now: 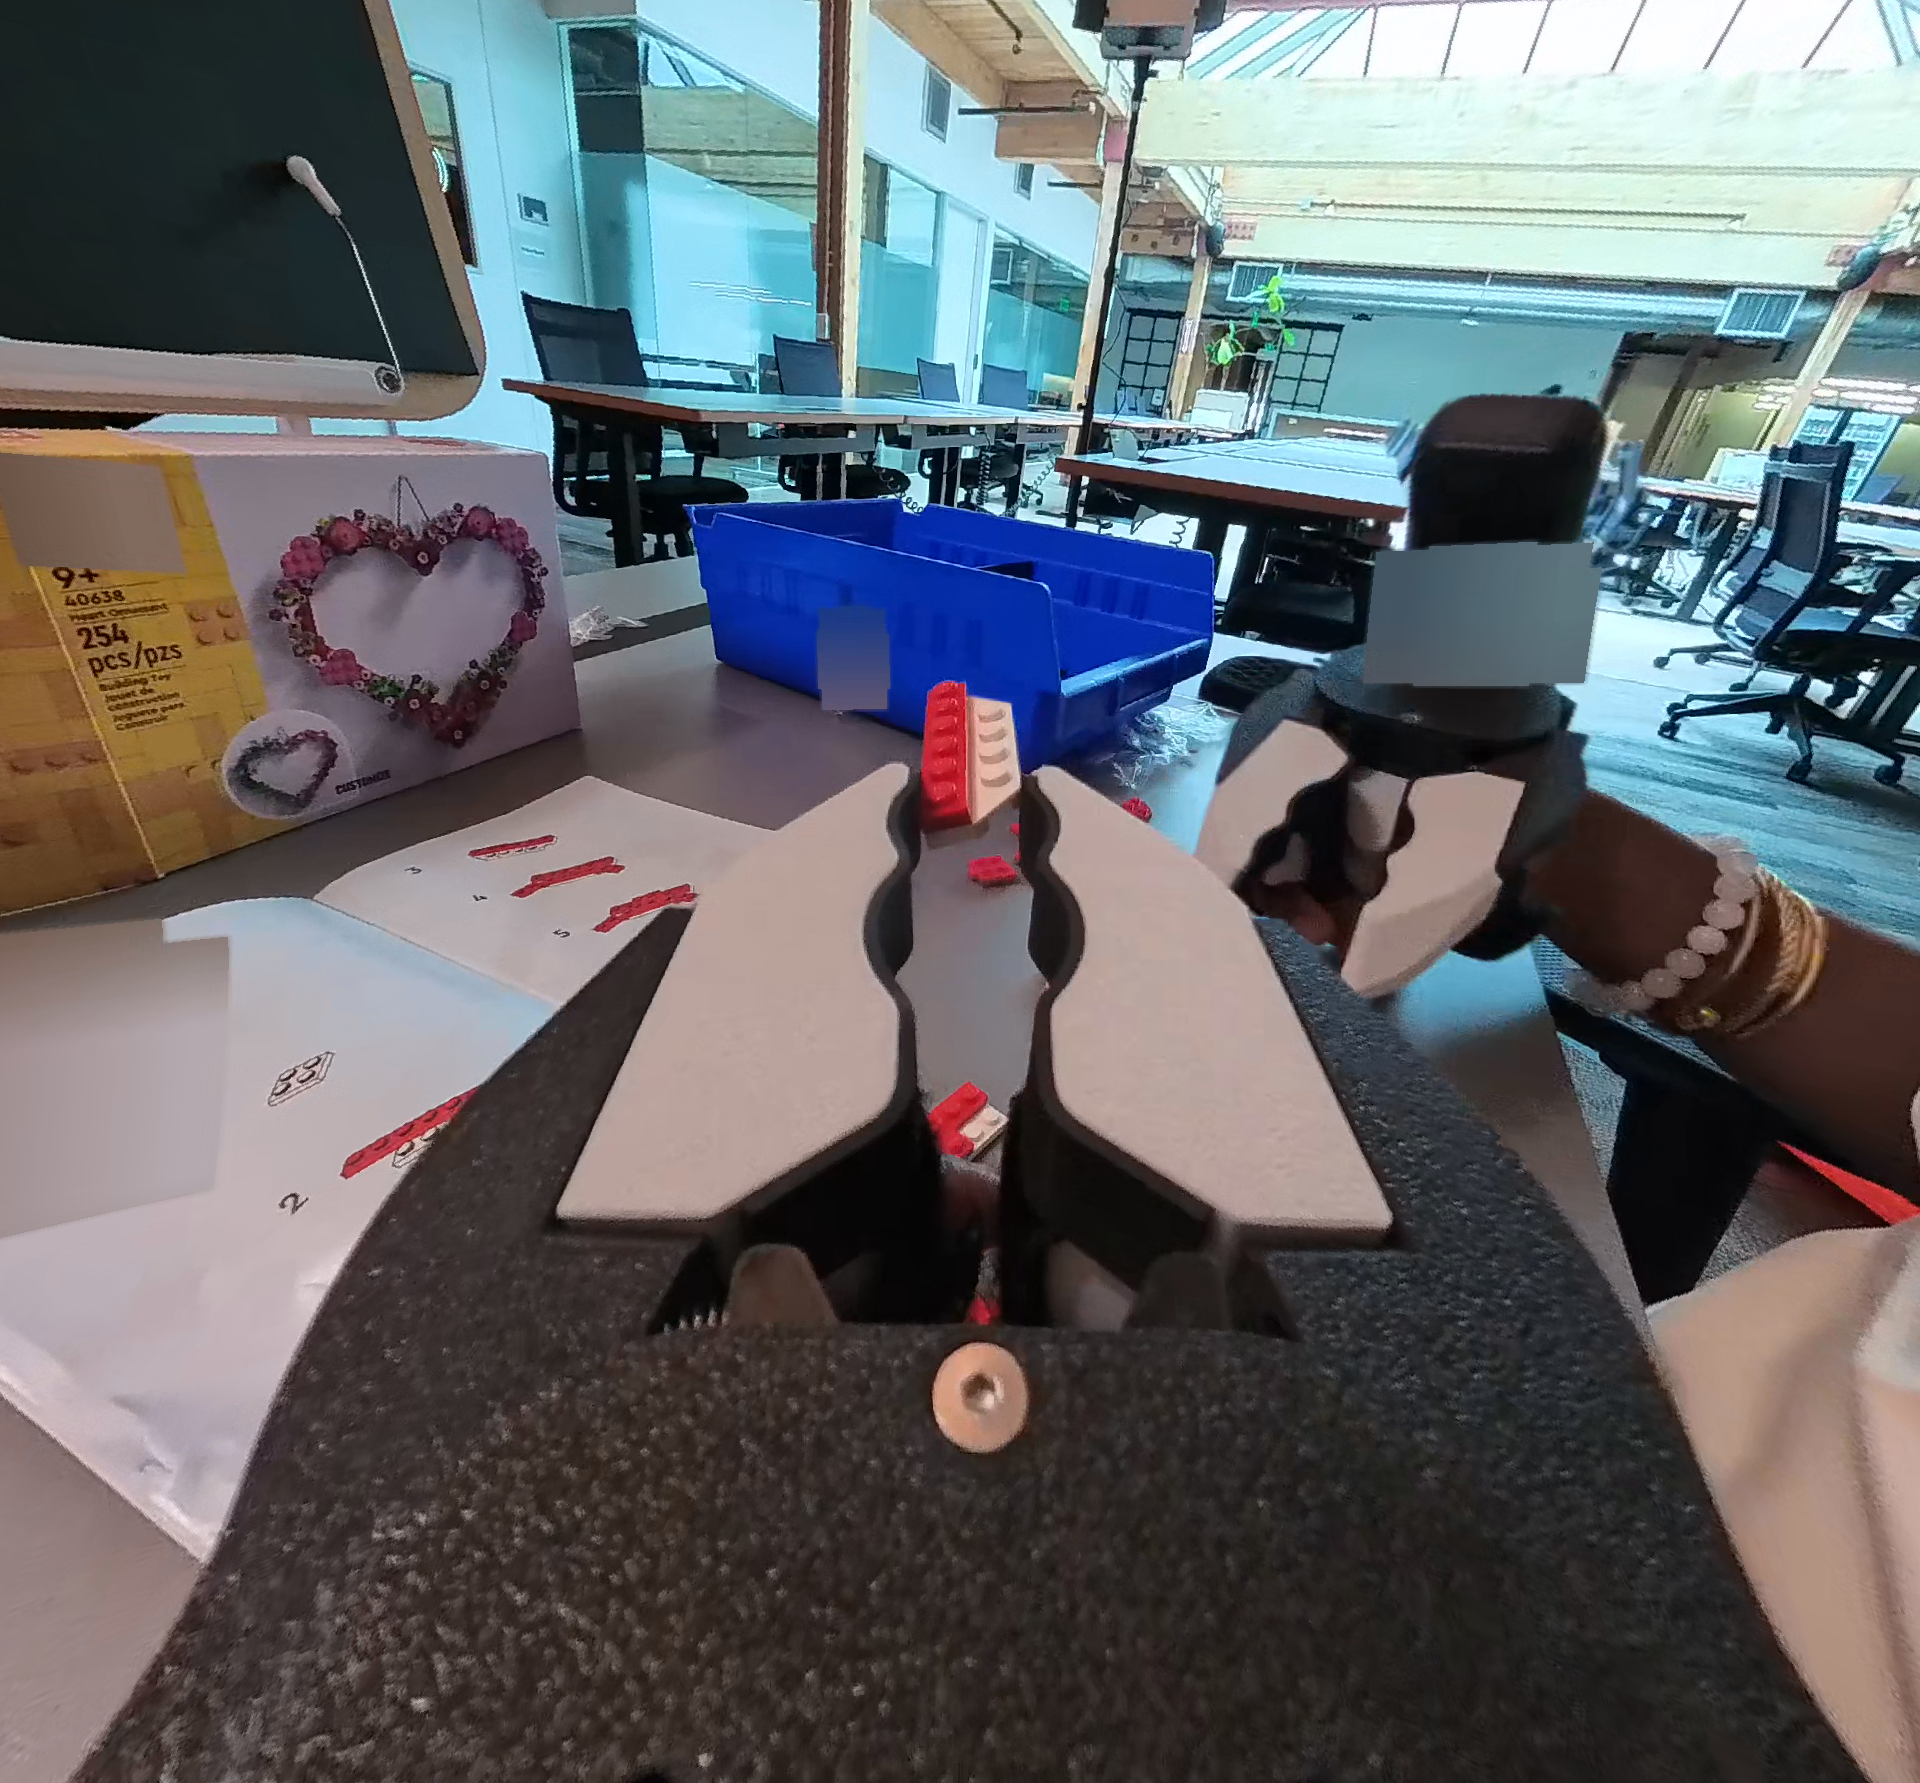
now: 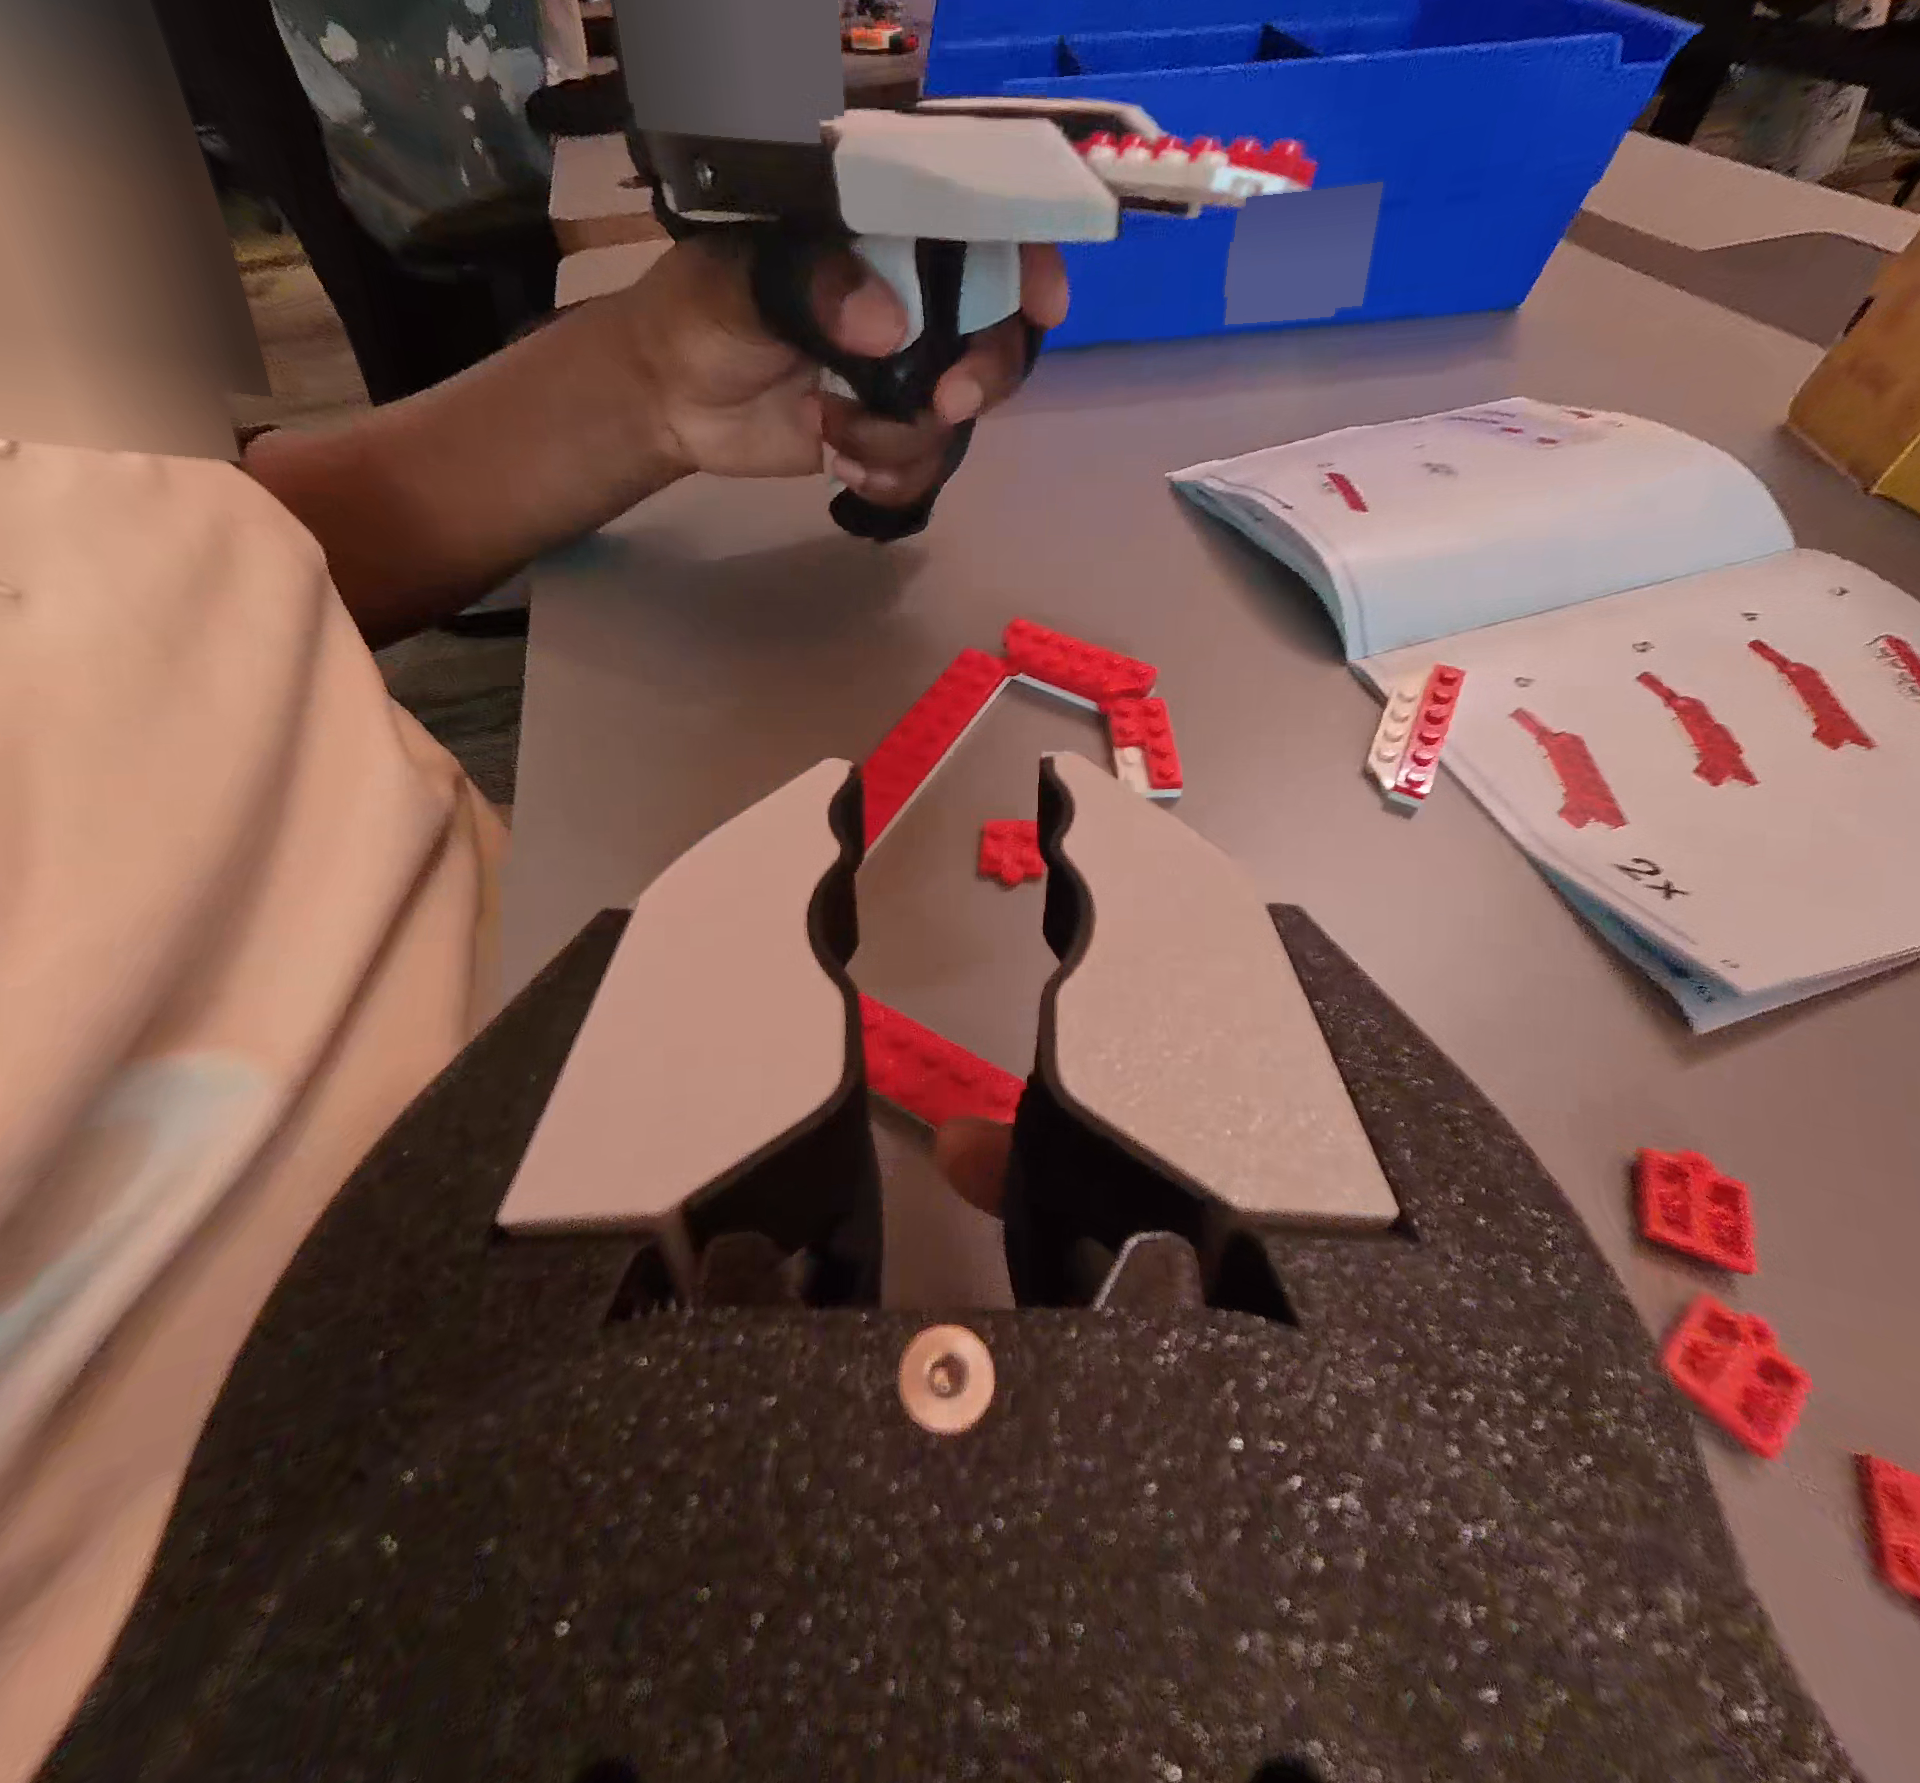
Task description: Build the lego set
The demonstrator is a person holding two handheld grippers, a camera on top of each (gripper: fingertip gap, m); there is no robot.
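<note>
Between my left tool (image 1: 968, 798) tips a red-and-white strip (image 1: 966, 765) is clamped aloft, my right tool (image 2: 951, 788) hangs released over the partly built red frame (image 2: 997, 705) on the counter (image 2: 727, 611), with loose red plates (image 2: 1696, 1210) left.

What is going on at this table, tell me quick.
A person is building a lego set with two handheld grippers. The left gripper is shut on a red and white strip, held up off the table. The right gripper is open and empty, above a partly built red frame. Loose red plates and an open instruction booklet lie nearby.
</note>
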